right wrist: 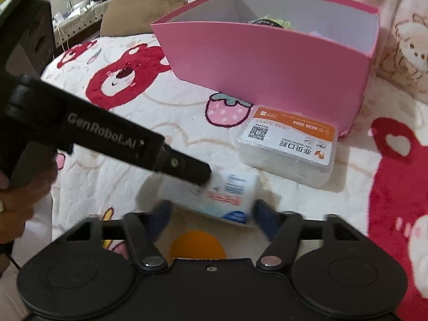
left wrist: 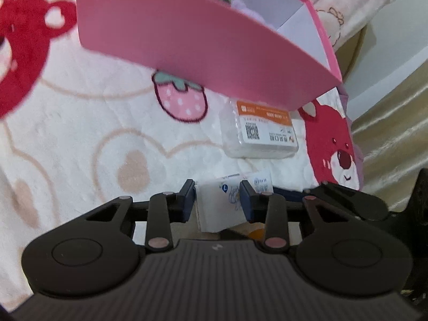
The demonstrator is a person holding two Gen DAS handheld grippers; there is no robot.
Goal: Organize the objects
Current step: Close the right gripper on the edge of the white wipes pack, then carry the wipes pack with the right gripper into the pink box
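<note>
A small white packet with blue print (left wrist: pixel 222 203) sits between the fingers of my left gripper (left wrist: pixel 218 200), which is shut on it. In the right wrist view the same packet (right wrist: pixel 230 192) lies low over the blanket, with the left gripper (right wrist: pixel 187 168) reaching in from the left. My right gripper (right wrist: pixel 211 214) is open, its fingers on either side of the packet's near end. A pink open box (right wrist: pixel 267 64) stands behind, with soft items inside. A clear plastic case with an orange-and-white label (right wrist: pixel 289 144) lies in front of the box; it also shows in the left wrist view (left wrist: pixel 262 131).
Everything rests on a white plush blanket (right wrist: pixel 160 139) with red bears and strawberries. A brown cushion (right wrist: pixel 133 2) and a wicker basket (right wrist: pixel 80 13) stand at the far left. A person's hand (right wrist: pixel 21 195) holds the left gripper's handle.
</note>
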